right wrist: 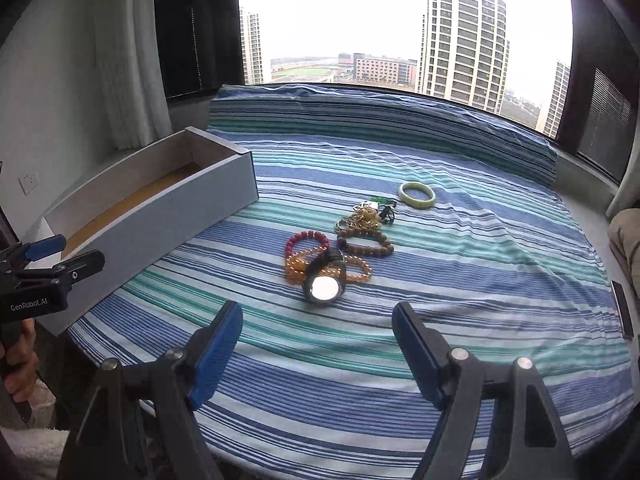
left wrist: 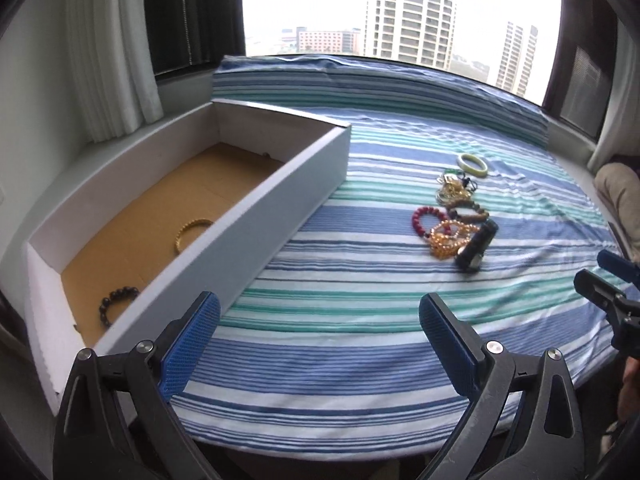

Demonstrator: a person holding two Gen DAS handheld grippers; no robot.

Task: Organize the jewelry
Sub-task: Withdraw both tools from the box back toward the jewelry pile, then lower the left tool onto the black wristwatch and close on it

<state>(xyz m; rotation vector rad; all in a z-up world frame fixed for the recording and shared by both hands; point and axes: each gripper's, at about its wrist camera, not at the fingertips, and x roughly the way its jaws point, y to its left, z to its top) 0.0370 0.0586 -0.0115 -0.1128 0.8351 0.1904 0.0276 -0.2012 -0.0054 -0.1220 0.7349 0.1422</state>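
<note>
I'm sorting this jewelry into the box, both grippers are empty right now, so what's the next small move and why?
Probably ease the right hand-held gripper forward and down onto the black watch. Its jaws stand open and empty, and the watch is the nearest piece in the pile, lying partly on the amber bracelet. The box already holds two bracelets.

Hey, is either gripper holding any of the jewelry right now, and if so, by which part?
Nothing is held. The left gripper and right gripper both stand open and empty above the striped cloth, short of the watch.
</note>
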